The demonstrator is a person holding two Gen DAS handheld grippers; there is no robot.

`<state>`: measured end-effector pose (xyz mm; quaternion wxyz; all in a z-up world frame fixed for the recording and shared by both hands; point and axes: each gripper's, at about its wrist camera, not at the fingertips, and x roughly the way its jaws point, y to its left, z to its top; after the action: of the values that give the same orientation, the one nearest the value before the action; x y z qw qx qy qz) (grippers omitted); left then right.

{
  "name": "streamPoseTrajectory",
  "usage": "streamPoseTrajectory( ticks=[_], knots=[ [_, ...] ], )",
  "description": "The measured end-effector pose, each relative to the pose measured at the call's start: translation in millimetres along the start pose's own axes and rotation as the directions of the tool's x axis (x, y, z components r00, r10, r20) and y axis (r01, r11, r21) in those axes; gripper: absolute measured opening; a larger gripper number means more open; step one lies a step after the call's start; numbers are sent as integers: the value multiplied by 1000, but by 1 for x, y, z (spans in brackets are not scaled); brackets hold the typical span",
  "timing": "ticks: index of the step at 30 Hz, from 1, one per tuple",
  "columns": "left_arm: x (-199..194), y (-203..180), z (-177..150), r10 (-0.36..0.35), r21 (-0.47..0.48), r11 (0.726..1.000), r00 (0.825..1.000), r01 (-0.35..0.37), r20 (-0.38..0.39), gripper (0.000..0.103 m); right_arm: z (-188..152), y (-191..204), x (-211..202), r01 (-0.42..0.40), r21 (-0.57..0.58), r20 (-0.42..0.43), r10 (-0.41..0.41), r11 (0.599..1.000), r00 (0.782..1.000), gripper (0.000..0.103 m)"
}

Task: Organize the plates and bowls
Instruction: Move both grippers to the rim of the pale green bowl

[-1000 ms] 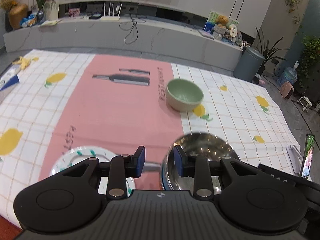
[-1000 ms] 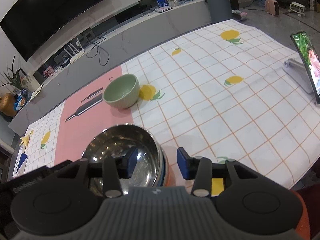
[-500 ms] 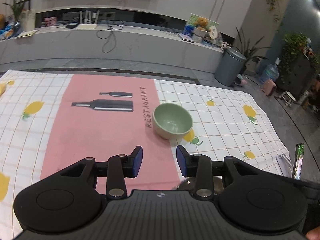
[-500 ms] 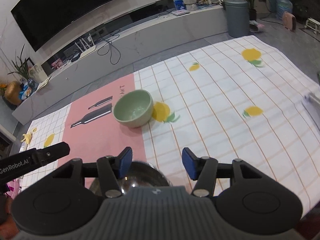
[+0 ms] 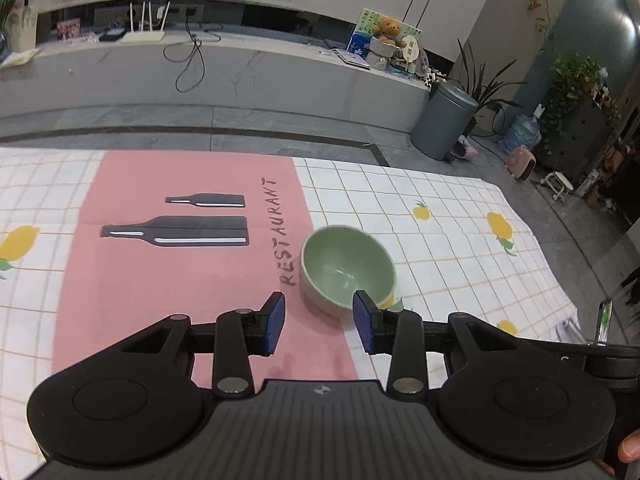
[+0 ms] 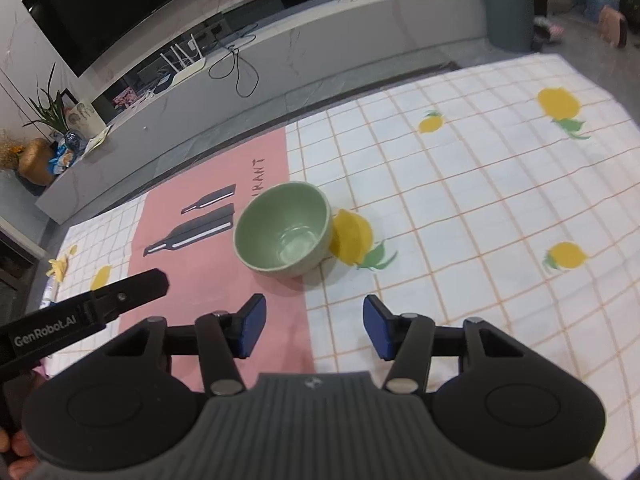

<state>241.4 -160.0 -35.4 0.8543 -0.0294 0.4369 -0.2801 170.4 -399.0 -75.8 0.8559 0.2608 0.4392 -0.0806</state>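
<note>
A green bowl [image 5: 347,270] is sitting upright on the bench's tablecloth [image 5: 460,248], straddling the edge where the pink panel [image 5: 180,272] is meeting the white checked part. Nothing is lying inside the bowl; only a glossy reflection is showing at its bottom. A printed lemon [image 6: 352,236] is peeking out just beside the bowl, on the side away from the pink panel. The printed word RESTAURANT [image 5: 280,236] is running along the pink panel right next to the bowl, with two printed bottles [image 5: 176,232] lying beyond it.

The left tongs [image 5: 319,326] are hovering spread apart and pinching nothing; the bowl is appearing just past their blue pads [image 5: 276,322], near the right-hand pad. The right tongs [image 6: 314,328] are also standing spread and gripping nothing, with the bowl [image 6: 284,236] lying ahead of them, a little apart.

A grey bin [image 5: 444,120] is standing on the floor well beyond the bowl.
</note>
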Motion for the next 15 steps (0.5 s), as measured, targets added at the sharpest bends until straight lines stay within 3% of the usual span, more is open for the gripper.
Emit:
streamPoseTrajectory(
  ticks=[6,10,15],
  knots=[
    [30,14,9,-21,-50,999,1000,20,-14,43,18,-9,29,-28,49,-47,30,998,998,51],
    [52,23,11,15,-79,997,999,-17,-30,43,27,-12,47,-44,70,-65,49,997,997,50],
    [70,28,15,-28,-152,988,999,21,-44,43,38,-7,67,-40,73,-63,44,997,997,47]
  ],
)
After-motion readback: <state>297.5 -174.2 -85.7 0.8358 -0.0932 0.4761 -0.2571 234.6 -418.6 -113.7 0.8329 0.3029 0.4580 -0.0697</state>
